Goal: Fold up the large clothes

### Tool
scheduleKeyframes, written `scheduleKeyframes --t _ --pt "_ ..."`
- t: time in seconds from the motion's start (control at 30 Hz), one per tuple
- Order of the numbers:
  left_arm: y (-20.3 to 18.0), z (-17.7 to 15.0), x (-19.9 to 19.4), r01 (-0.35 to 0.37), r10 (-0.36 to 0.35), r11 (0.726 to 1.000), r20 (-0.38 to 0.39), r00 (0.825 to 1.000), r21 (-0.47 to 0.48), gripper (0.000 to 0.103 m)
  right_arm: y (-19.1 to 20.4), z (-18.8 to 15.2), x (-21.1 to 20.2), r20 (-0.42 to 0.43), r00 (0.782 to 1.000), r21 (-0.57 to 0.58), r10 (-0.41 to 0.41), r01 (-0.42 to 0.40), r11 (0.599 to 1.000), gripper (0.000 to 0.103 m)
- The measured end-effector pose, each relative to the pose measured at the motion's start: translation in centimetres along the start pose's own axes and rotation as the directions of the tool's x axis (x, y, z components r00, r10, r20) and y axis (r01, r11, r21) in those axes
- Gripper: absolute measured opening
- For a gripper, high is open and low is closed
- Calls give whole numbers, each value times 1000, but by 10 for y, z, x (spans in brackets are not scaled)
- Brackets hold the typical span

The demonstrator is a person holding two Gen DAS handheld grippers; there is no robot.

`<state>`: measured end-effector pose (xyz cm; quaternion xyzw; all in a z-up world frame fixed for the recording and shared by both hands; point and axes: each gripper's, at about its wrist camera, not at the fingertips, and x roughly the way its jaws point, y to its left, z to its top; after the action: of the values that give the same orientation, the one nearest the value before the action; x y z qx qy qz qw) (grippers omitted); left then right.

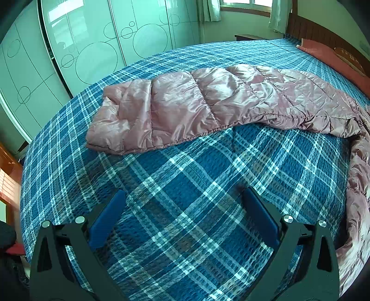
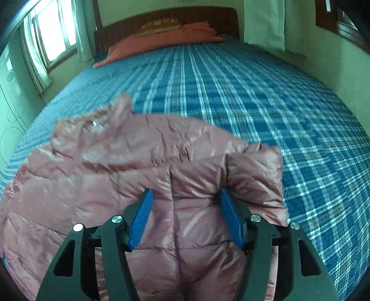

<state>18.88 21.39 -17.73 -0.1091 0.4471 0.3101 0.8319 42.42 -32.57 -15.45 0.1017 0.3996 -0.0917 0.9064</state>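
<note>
The left gripper (image 1: 183,196) is shown with its blue fingers (image 1: 108,217) spread wide and nothing between them; only the blue plaid bedspread (image 1: 185,231) is seen in the gap, and the tool is pitched steeply downward over it. A quilted sleeve (image 1: 175,106) of the pink down jacket (image 1: 300,99) is laid flat across the bedspread well beyond the fingertips, while the jacket's bulk is bunched at the right edge of the left wrist view.

In the right wrist view, the right gripper (image 2: 186,194) is seen partly spread, its ribbed blue fingers (image 2: 142,220) set on either side of a puffy fold of the jacket (image 2: 129,166). The fabric fills the gap and appears to be pinched by both pads, though motion blur leaves the contact slightly uncertain. This tool, too, is angled downward, toward the head of the bed. The jacket is spread over the near left part of the bedspread (image 2: 266,97), with its collar (image 2: 115,108) raised behind. A red pillow (image 2: 161,39) is placed against the dark wooden headboard (image 2: 166,20), and a curtained window (image 2: 48,39) is visible at the left.
</note>
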Motion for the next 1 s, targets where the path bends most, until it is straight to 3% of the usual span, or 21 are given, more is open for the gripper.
scheduleKeyframes --t 0.07,0.1,0.17,0.2,0.27,0.33,0.47,0.67,0.9,1.0 --pt "1 1 2 -6 6 1000 1 1000 5 101 -6 5 -4 43 999 30 -15 14 999 63" --pt "1 2 3 -6 6 1000 2 1000 5 101 -11 7 8 28 999 43 -24 23 999 68" --pt "0 0 1 -4 4 1000 1 1000 4 101 -20 6 47 -101 995 36 -18 22 999 68" --pt "0 -1 -1 -5 5 1000 2 1000 5 101 -19 5 49 -83 996 10 -37 38 999 68" --pt "2 0 2 -2 2 1000 2 1000 3 101 -10 7 34 -65 995 -11 -75 74 997 68" --pt "0 0 2 -4 4 1000 2 1000 4 101 1 0 1 -12 1000 8 -1 1 1000 68" --pt "-1 1 4 -4 4 1000 4 1000 5 101 29 -36 -40 29 998 -37 56 -55 998 68" --pt "0 1 2 3 -3 1000 2 1000 0 101 37 -79 -22 -31 999 -75 8 -10 997 68" --pt "-2 0 1 9 -9 1000 -1 1000 -2 101 37 -82 -13 -22 1000 -104 -15 13 995 71" --pt "7 4 1 52 -52 998 -18 998 -31 101 37 -82 -15 -14 1000 -102 -10 9 995 72"
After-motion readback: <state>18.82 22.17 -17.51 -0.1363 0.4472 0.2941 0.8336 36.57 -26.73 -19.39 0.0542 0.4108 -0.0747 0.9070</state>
